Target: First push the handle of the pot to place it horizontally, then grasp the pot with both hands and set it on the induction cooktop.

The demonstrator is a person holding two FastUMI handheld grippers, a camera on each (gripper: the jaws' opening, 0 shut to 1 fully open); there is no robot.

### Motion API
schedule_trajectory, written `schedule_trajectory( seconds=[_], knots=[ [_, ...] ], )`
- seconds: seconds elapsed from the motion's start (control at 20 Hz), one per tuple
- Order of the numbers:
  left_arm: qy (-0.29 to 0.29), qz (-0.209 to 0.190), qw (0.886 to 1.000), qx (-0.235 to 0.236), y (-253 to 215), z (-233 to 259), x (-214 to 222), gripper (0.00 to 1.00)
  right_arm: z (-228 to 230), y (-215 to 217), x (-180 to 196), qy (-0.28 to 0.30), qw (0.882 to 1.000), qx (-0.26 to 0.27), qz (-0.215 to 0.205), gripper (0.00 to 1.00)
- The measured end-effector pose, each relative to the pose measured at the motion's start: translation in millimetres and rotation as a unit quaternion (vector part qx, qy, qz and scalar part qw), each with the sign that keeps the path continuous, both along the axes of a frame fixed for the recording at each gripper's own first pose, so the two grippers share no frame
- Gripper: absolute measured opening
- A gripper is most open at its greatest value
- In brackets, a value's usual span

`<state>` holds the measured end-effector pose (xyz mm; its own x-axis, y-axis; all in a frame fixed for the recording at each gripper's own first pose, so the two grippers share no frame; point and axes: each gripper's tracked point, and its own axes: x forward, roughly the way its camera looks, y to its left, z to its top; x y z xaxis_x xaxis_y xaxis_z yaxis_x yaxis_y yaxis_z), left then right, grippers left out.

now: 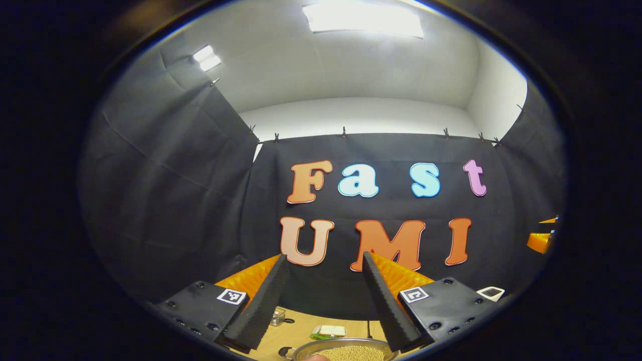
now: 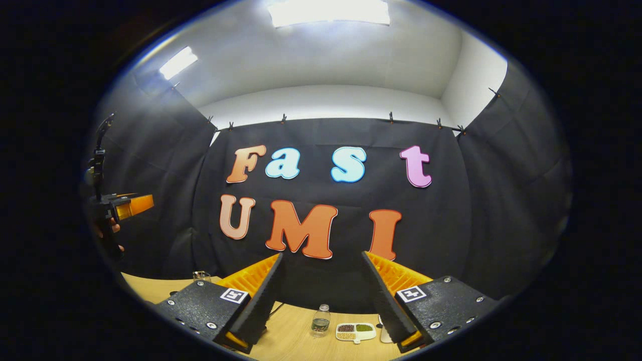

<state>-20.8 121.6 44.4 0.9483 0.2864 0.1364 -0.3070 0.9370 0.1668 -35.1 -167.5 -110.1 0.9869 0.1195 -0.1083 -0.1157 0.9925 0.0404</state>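
- Left tool (image 1: pixel 325 260) held up high, both fingers wide apart, nothing between them. Ready for work, it seems, but not yet started.
- Just under that tool, at the bottom edge of the left gripper view: the pot (image 1: pixel 346 350), a shiny round thing full of small pale beans. Sitting on the wooden worktop (image 1: pixel 301 331). Handle hard to make out from here; maybe a dark bit at the pot's left rim, cannot tell for sure.
- A little past the pot: a small clear jar (image 1: pixel 277 316) and a flat green-and-white thing (image 1: pixel 328 331), both resting on the worktop, apart from the pot.
- Right tool (image 2: pixel 321 260) also lifted up, fingers spread apart, empty. Aimed at the back wall, not down at the pot.
- Below the right tool, farther along the worktop (image 2: pixel 296 341): a small clear bottle (image 2: pixel 319 320) standing up, and beside it a little white tray (image 2: pixel 355 331) with dark and green stuff in its parts.
- Off to the side in the right gripper view: the other tool, held up in a hand (image 2: pixel 108 230), well apart from this one.
- Cooktop not clear to see from here.
- Best guess: nothing done yet. Handle push comes first, so one tool needs to come down low to the pot.
- Care needed later: full of beans, so easy to spill if tipped. Two tools, one on each side, to keep it level.
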Motion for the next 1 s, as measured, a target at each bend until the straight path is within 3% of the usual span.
schedule_trajectory(
  seconds=[0.6, 1.0],
  knots=[
    [0.051, -0.04, 0.998, -0.026, -13, -38, 9, 0.98, -11, -5, 1, 0.009, 1.0, -0.007, -0.009, 0.94],
    [0.047, -0.033, 0.998, -0.006, -17, -35, 8, 0.98, -10, -5, 2, 0.006, 1.0, -0.002, -0.009, 0.95]
  ],
)
